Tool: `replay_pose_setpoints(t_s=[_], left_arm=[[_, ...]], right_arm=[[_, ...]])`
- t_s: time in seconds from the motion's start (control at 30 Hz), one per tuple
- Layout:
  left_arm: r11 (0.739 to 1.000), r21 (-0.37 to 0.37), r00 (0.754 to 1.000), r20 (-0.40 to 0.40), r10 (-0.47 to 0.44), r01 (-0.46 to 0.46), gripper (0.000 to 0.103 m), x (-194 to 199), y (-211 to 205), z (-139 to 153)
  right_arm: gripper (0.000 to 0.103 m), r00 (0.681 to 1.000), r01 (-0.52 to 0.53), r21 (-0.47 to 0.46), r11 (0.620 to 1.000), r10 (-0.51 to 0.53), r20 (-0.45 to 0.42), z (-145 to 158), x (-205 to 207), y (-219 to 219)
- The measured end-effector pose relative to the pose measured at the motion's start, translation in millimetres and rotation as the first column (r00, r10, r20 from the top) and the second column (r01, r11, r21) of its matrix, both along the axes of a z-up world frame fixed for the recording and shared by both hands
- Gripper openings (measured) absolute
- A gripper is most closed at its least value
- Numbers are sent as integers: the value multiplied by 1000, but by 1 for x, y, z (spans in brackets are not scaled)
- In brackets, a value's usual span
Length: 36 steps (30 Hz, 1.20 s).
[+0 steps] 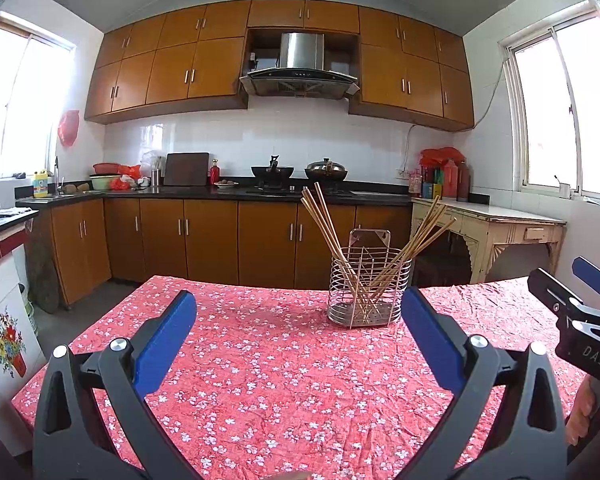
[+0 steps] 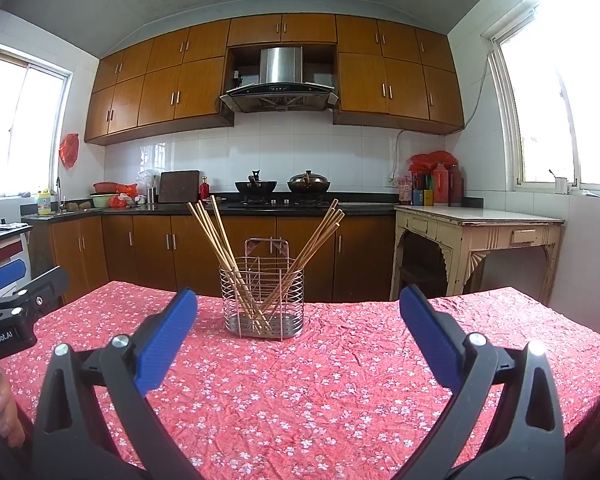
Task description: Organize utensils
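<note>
A: What is sitting nearest to the cameras?

B: The two grippers. The left gripper [image 1: 298, 328] is hovering over the near part of the worktop [image 1: 260, 380], its jaws standing wide apart and holding nothing. The right gripper [image 2: 298, 328] is doing the same on its side, jaws apart and empty. A person's hand [image 2: 8, 412] is gripping the handle of the left one at the picture's edge.

A: And beyond them?

B: The worktop is wearing a red cloth with small white flowers, and I am seeing no loose utensil lying on it. Farther on, toward the far edge, the wire holder [image 2: 262, 298] is standing upright. The chopsticks [image 2: 220, 236] are standing inside it, leaning in two bundles, one to the left and one to the right. From the left wrist view the holder is sitting right of centre; from the right wrist view it is almost straight ahead.

A: Which step is this, then?

B: I am judging that it is either the very beginning or the end. Everything is sitting in the holder and neither gripper is touching anything.

A: What is the next move asking for?

B: If work is remaining, one gripper must be reaching forward to the holder, probably the right one. The sticks are thin and crossing, so the jaws must be closing on one bundle above the rim.

A: And far behind?

B: The kitchen counter [image 1: 220, 194] with two woks and the cupboards.
</note>
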<state>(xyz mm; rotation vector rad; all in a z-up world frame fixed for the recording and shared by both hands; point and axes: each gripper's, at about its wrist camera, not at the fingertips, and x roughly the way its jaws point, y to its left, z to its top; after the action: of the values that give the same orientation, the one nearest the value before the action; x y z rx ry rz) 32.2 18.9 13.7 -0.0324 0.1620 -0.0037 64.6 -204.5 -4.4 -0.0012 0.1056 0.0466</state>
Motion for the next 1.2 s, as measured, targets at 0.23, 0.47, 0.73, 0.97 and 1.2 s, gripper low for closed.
replay_pose_setpoints(t_s=[0.23, 0.47, 0.73, 0.97, 1.2], left_arm=[[1000, 1, 1000, -4, 0, 0, 101, 0, -1, -1], [1000, -4, 1000, -8, -3, 3, 101, 1, -1, 0], [1000, -6, 1000, -14, -9, 9, 101, 2, 0, -1], [1000, -12, 1000, -18, -11, 11, 101, 3, -2, -1], [1000, -6, 1000, -11, -4, 4, 101, 3, -4, -1]], right_arm=[[99, 1000, -1, 1, 1000, 1, -3, 0, 1, 0], [99, 1000, -1, 1, 1000, 1, -3, 0, 1, 0], [99, 1000, -2, 1, 1000, 2, -3, 0, 1, 0], [99, 1000, -1, 2, 1000, 1, -5, -1, 2, 2], [99, 1000, 0, 2, 1000, 0, -5, -1, 2, 2]])
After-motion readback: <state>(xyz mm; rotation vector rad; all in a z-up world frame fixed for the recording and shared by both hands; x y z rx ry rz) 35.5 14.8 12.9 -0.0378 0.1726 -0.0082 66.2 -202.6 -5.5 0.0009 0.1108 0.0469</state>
